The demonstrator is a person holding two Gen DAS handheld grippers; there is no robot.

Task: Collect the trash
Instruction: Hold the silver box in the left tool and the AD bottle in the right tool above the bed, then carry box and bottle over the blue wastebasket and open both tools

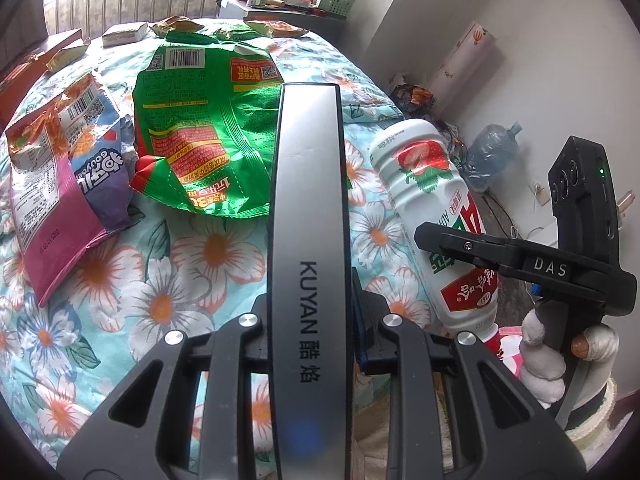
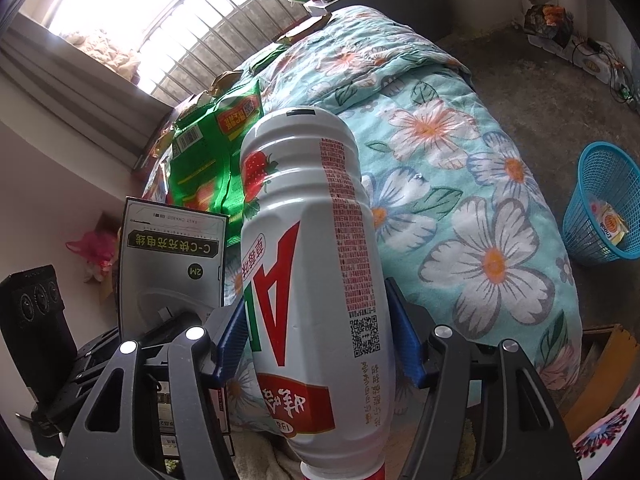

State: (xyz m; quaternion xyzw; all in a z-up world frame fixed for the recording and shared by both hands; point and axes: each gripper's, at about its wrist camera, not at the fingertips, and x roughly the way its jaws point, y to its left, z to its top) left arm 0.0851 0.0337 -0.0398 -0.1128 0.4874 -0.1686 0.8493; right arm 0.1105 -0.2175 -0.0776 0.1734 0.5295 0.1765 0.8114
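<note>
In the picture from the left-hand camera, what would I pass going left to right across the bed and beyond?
Pink and purple snack bag → green snack bag → grey box held in this camera's own jaws → white strawberry drink bottle → the other handheld gripper, gripping that bottle → blue water jug on the floor.

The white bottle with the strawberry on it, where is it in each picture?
Left wrist view: the white bottle is at the right, lying slanted at the bed's edge, with the right gripper on it.
Right wrist view: the white bottle fills the middle, cap end nearest the camera, between that gripper's blue pads.
Shared landmark: the green snack bag on the flowered bedspread.
</note>
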